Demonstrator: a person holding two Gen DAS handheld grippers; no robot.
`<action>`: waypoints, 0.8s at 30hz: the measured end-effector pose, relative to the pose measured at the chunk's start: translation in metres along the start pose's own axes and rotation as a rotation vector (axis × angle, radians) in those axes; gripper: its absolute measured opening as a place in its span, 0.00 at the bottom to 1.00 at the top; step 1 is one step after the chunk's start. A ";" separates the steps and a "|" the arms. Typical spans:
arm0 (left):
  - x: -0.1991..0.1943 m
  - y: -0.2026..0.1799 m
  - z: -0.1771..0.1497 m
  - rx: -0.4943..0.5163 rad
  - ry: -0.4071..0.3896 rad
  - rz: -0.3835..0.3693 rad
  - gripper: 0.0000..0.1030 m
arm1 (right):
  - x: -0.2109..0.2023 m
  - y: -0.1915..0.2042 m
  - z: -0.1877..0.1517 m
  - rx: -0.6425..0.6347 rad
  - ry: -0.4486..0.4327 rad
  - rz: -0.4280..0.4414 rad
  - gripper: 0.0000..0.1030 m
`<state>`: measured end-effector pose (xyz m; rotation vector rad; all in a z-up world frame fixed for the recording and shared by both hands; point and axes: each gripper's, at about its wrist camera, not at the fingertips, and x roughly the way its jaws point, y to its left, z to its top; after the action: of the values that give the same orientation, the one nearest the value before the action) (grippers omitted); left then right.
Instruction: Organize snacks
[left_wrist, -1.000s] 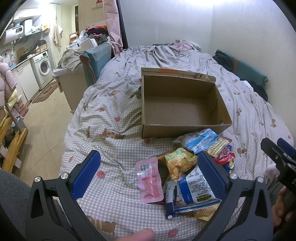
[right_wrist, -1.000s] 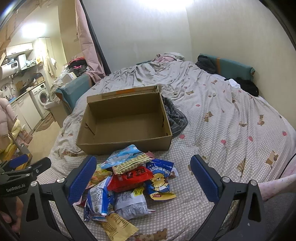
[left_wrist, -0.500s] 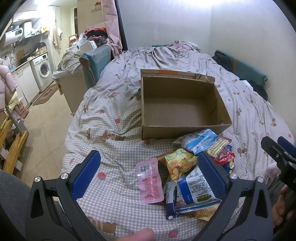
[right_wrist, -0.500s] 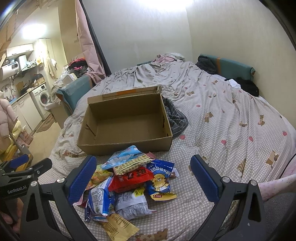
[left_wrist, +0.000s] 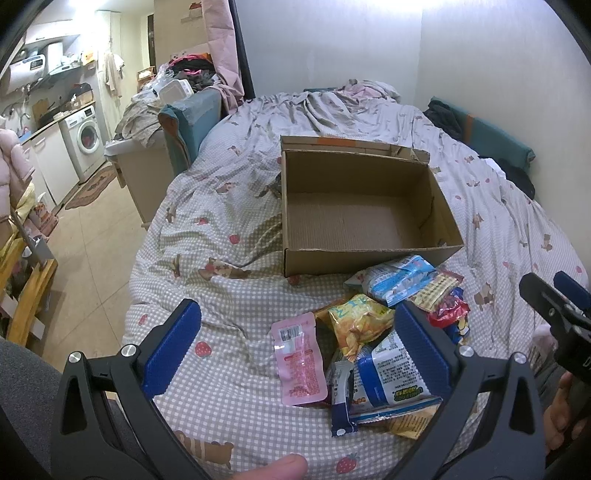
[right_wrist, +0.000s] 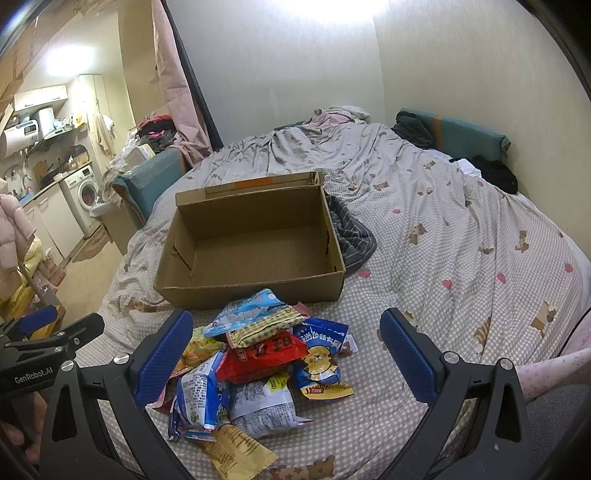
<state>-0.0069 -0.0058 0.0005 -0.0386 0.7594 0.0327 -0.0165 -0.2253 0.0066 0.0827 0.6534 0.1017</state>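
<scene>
Bed: snack pile between right gripper fingers.

Pink packet mostly behind left finger

Cardboard box stood open-topped and unobstructed; snack pile crowded its near wall; bed to the right lay bare.

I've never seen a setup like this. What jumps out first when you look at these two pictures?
A bright heap of snack packets lies on the checked bedspread, just in front of an open, empty cardboard box. One pink packet lies flat at the heap's left edge. Both blue-padded grippers, left gripper and right gripper, hang wide open above the heap, holding nothing.
</scene>
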 end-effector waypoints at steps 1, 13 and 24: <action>0.000 0.000 0.000 0.002 -0.002 -0.001 1.00 | 0.000 0.001 0.000 -0.002 0.002 0.000 1.00; 0.002 0.001 0.001 -0.001 0.006 0.000 1.00 | 0.003 0.000 -0.002 -0.002 0.007 0.002 1.00; 0.009 0.007 0.004 -0.012 0.048 0.029 1.00 | 0.003 -0.002 -0.005 0.003 0.004 -0.008 1.00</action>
<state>0.0022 0.0012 -0.0034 -0.0398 0.8081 0.0640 -0.0171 -0.2272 0.0008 0.0828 0.6579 0.0930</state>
